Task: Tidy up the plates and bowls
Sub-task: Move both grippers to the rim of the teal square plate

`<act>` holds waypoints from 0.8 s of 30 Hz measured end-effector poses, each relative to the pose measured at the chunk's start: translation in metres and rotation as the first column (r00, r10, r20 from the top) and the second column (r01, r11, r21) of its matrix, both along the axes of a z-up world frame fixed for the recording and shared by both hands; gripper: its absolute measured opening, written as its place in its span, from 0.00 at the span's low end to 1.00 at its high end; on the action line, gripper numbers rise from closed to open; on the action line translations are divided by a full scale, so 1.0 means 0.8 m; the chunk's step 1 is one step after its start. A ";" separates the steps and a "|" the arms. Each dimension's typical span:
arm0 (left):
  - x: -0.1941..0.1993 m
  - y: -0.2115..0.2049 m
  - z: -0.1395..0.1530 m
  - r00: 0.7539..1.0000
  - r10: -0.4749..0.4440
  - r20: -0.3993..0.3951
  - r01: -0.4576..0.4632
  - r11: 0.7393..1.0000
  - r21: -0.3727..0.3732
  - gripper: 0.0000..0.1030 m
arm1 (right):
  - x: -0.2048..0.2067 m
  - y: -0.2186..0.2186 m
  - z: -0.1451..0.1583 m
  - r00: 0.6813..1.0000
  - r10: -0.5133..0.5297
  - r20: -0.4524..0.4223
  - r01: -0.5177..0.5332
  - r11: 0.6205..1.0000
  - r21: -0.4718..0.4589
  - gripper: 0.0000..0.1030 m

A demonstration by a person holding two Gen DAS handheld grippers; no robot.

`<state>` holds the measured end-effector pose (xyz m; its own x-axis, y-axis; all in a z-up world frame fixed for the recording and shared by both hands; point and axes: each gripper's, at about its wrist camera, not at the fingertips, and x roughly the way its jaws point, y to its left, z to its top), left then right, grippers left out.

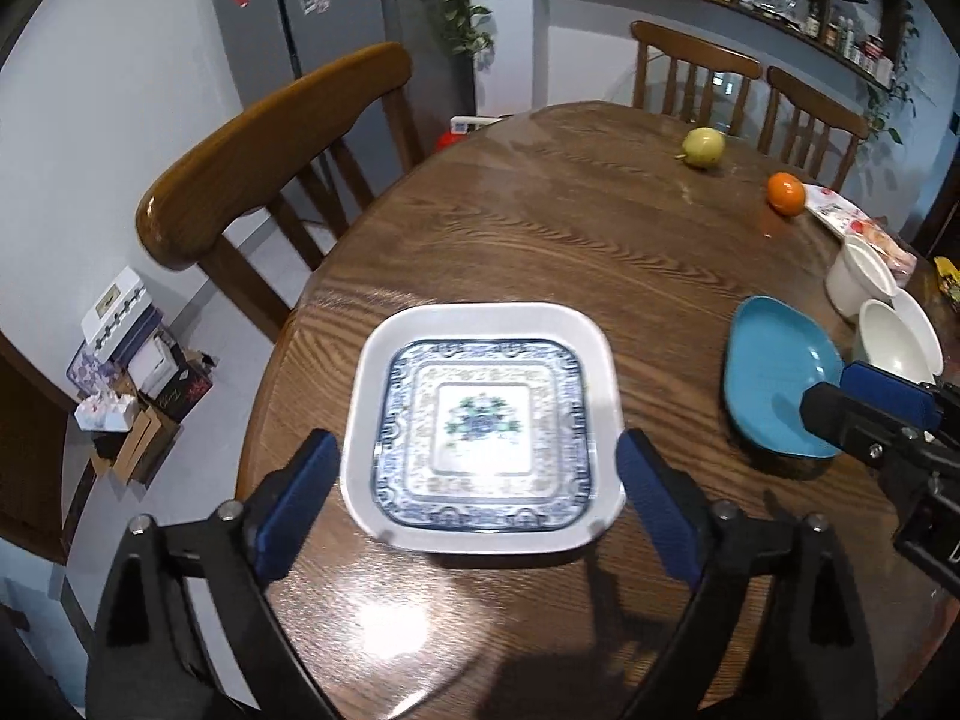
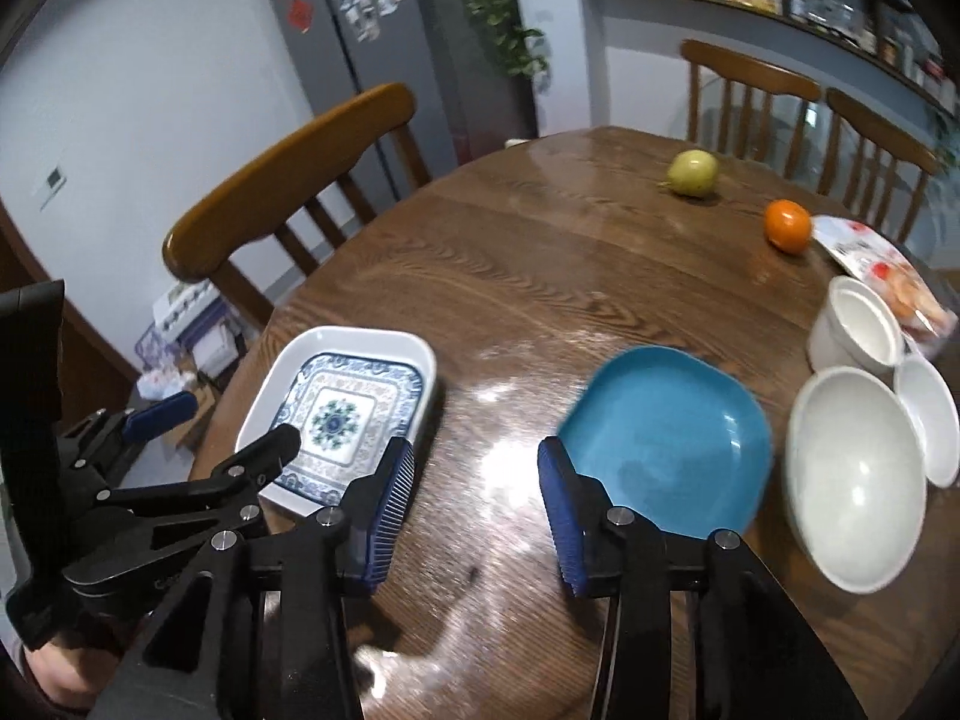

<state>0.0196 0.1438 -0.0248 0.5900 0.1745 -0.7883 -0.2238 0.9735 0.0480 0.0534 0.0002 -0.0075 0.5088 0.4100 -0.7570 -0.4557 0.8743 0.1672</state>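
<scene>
Desk (image 1: 540, 228): round, dark wood grain, glossy; landmark for all entries below.

Patterned plate (image 1: 483, 429): square, blue-and-white floral, nested inside a larger white square dish (image 1: 384, 360); the pair sits flat near the desk's near-left edge.

Blue plate (image 2: 666, 438): rounded-square, teal, lying on the desk to the right of the white dish, well apart from it.

Large white bowl (image 2: 855, 480): just beside the blue plate, on its right. Small white bowl (image 2: 927, 426) behind it, touching or nearly so. Third white bowl (image 2: 858, 330): deeper, farther back toward the desk's right edge.

Left gripper (image 1: 480, 501): blue-padded fingers (image 1: 297, 504) spread wide, standing either side of the white dish without touching it; nothing held.

Right gripper (image 2: 477, 510): fingers (image 2: 390, 516) apart, nothing between them, over bare desk between the white dish and the blue plate.

Pear (image 1: 703, 147) and orange (image 1: 786, 193): far side of the desk, near each other. Snack packet (image 2: 882, 282): right edge, beside the orange.

Chairs (image 1: 270, 150): wooden, around the desk.
</scene>
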 end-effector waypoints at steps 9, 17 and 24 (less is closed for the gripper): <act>0.007 -0.057 0.006 0.995 -0.102 -0.009 0.102 0.995 0.011 0.97 | -0.012 -0.076 -0.001 0.992 -0.123 -0.035 0.125 0.990 0.062 0.45; 0.017 -0.097 -0.006 0.983 -0.183 -0.029 0.183 0.983 0.003 0.97 | -0.019 -0.126 -0.012 0.974 -0.214 -0.068 0.219 0.972 0.083 0.45; 0.046 -0.114 -0.028 0.974 -0.217 -0.067 0.217 0.976 -0.010 0.97 | -0.014 -0.150 -0.041 0.952 -0.274 -0.136 0.285 0.956 0.071 0.45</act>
